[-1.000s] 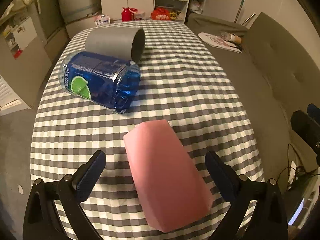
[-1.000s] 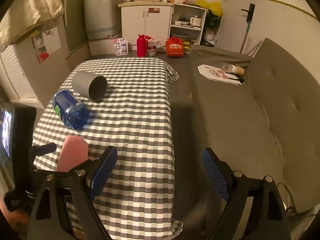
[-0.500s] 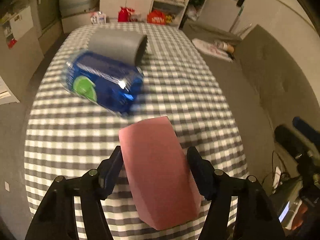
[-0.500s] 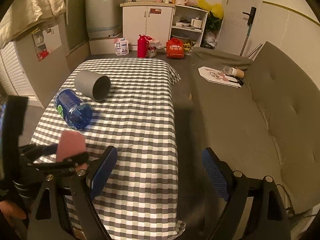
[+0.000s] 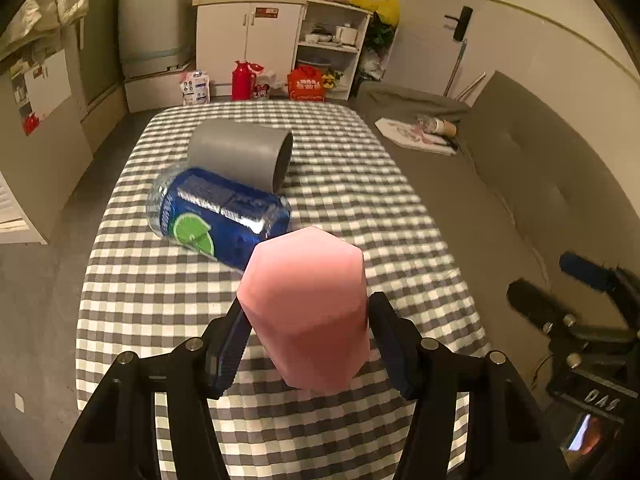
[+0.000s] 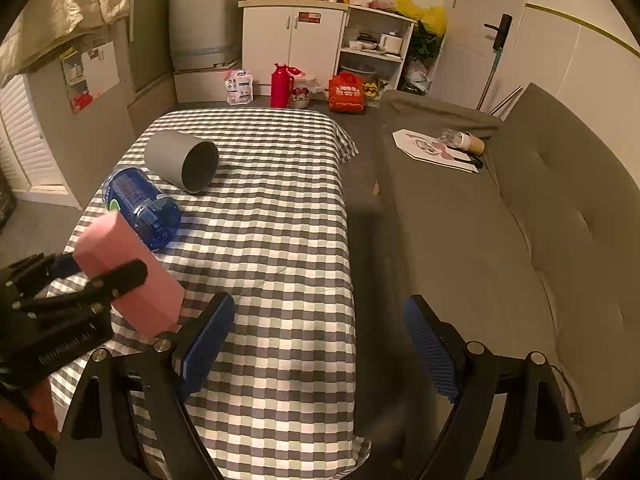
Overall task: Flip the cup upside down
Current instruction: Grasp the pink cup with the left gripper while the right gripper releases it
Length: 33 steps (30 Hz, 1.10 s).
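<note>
Cup (image 5: 306,304) pink, lifted over near end of table (image 5: 348,184) | my left gripper (image 5: 308,338) jaws clamped on its sides | long axis tilted, closed end pointing up and away | right gripper (image 6: 316,344) jaws wide, empty, off to the side

dim warm light, fisheye-warped edges (slight blur)

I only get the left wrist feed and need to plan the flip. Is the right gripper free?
Observer: Yes. The right gripper is open and holds nothing, above the checked table.
Operator: Is the pink cup level?
Observer: No. Side-on, the pink cup slants, far end raised, clamped in the left gripper.
Operator: Anything inside the grey cup?
Observer: The grey cup turns its mouth to the right camera; nothing shows inside.
</note>
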Available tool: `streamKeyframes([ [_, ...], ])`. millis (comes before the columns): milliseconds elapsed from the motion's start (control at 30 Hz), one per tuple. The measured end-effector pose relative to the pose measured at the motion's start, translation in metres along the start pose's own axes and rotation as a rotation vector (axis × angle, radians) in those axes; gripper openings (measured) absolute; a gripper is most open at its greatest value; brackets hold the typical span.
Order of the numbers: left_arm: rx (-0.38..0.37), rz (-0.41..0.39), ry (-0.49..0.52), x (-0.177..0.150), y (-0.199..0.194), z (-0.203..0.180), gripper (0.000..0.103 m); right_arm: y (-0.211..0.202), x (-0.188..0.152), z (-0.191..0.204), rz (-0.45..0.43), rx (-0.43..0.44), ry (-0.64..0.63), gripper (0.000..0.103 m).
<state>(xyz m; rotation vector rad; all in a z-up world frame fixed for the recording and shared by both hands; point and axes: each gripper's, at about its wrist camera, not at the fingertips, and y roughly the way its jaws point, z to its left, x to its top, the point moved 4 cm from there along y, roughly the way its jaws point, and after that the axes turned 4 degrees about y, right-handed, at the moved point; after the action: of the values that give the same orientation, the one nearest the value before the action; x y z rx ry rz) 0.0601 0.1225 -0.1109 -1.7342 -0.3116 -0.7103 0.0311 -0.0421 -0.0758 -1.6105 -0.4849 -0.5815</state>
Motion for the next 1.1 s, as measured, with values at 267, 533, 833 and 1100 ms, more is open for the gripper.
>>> streamKeyframes([
  [267,0.021,0.012,0.077,-0.017,0.009,-0.018,0.060,-0.004,-0.001,0.003,-0.007,0.007,-0.008,0.086],
  [533,-0.014,0.071,-0.046,-0.038,0.024,-0.003,0.073,-0.005,-0.002,0.000,-0.001,0.017,0.015,0.086],
  [833,0.064,0.087,0.068,-0.051,0.045,-0.020,0.065,-0.003,-0.003,0.001,0.006,0.029,0.008,0.086],
  [1100,0.082,0.058,0.072,-0.036,0.058,-0.020,0.065,0.001,-0.004,-0.002,0.019,0.020,0.011,0.086],
])
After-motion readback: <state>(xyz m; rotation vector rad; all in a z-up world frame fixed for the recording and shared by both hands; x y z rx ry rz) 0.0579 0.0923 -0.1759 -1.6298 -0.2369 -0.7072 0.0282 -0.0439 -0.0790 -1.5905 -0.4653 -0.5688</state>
